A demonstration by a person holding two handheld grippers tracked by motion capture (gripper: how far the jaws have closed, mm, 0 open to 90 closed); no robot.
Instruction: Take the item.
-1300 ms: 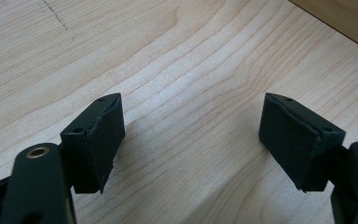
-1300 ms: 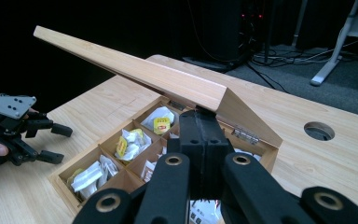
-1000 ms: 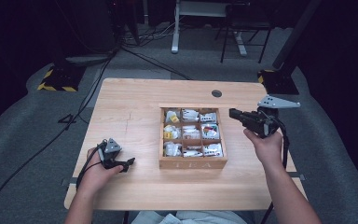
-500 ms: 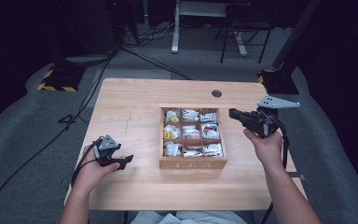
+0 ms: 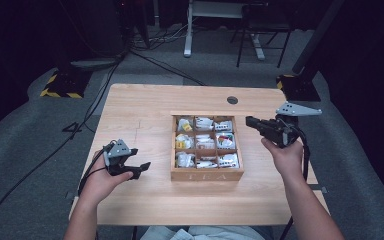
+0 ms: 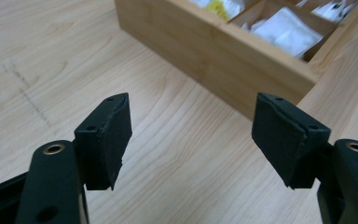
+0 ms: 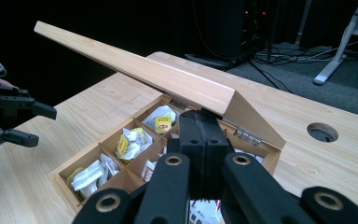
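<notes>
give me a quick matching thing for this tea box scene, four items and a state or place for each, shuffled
1 left hand-held gripper
2 right hand-held gripper
3 lid
4 round table hole

a raised on its hinges
b jaws open, nothing between them
c on the far side of the tea box
d jaws shut

Pairs: 1-b, 2-d, 3-a, 4-c

Closed tongs (image 7: pixel 204 140) meet the raised lid (image 7: pixel 135 70) over the tea box (image 7: pixel 65 184).
</notes>
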